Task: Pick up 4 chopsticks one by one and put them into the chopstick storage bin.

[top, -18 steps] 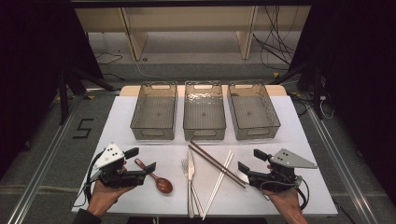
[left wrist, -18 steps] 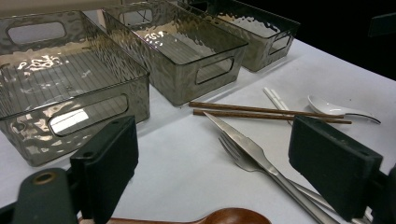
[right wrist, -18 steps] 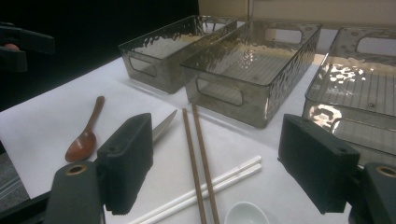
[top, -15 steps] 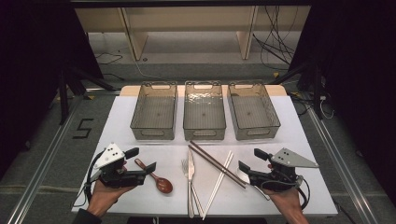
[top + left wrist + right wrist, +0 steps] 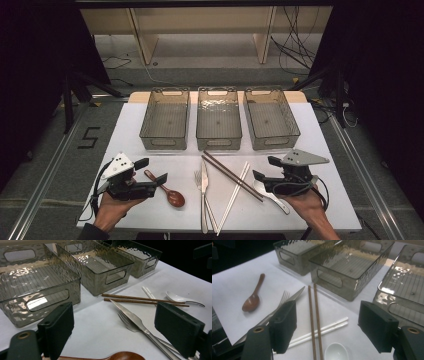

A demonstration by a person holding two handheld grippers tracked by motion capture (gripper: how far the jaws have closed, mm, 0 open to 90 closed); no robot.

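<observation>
Both tongs spread and empty: left tongs (image 5: 152, 176) straddle the wooden spoon (image 5: 167, 190), right tongs (image 5: 265, 169) the white spoon (image 5: 271, 196), ready to pinch

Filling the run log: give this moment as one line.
left tongs: open, over brown spoon | right tongs: open, over white spoon | bins: empty

I seem to be working in a lab or test room rather than a home. Around the white worktop (image 5: 150, 210) I see black curtains (image 5: 30, 75), loose cables (image 5: 295, 47) on the bare floor behind it, metal rails (image 5: 45, 175) alongside, and a taped number five (image 5: 90, 137) to its left.
</observation>
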